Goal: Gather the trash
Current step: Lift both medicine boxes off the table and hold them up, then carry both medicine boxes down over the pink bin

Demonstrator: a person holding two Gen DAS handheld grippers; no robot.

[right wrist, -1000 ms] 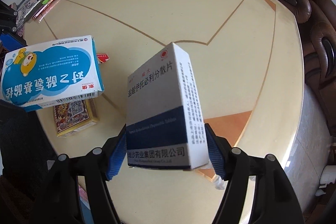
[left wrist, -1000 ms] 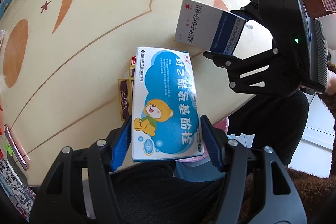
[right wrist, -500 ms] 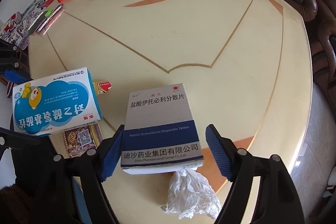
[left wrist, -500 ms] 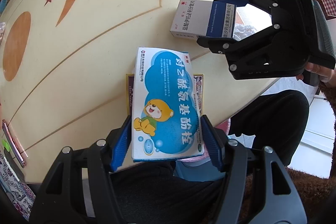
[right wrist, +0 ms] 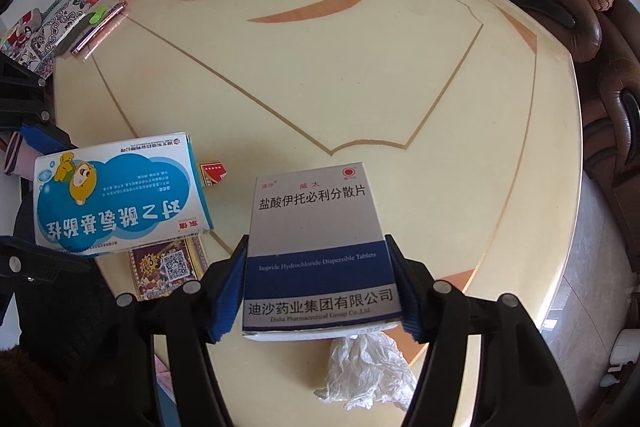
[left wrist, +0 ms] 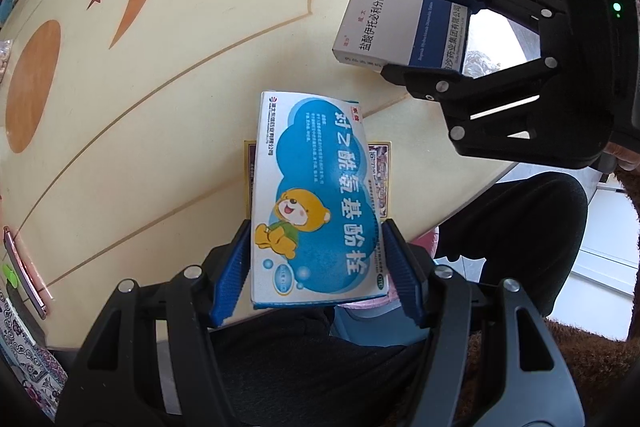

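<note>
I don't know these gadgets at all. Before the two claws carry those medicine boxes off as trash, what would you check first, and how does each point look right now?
1. Left gripper pads clamp the blue cartoon box: ok.
2. Right gripper, jaws just closing, pads against the grey and navy box: ok.
3. Boxes apart from each other: ok.
4. Both boxes lifted off the table: ok.
5. Other trash left: not ok, crumpled tissue and a flat card remain.
6. Bin within reach: cannot tell.
</note>
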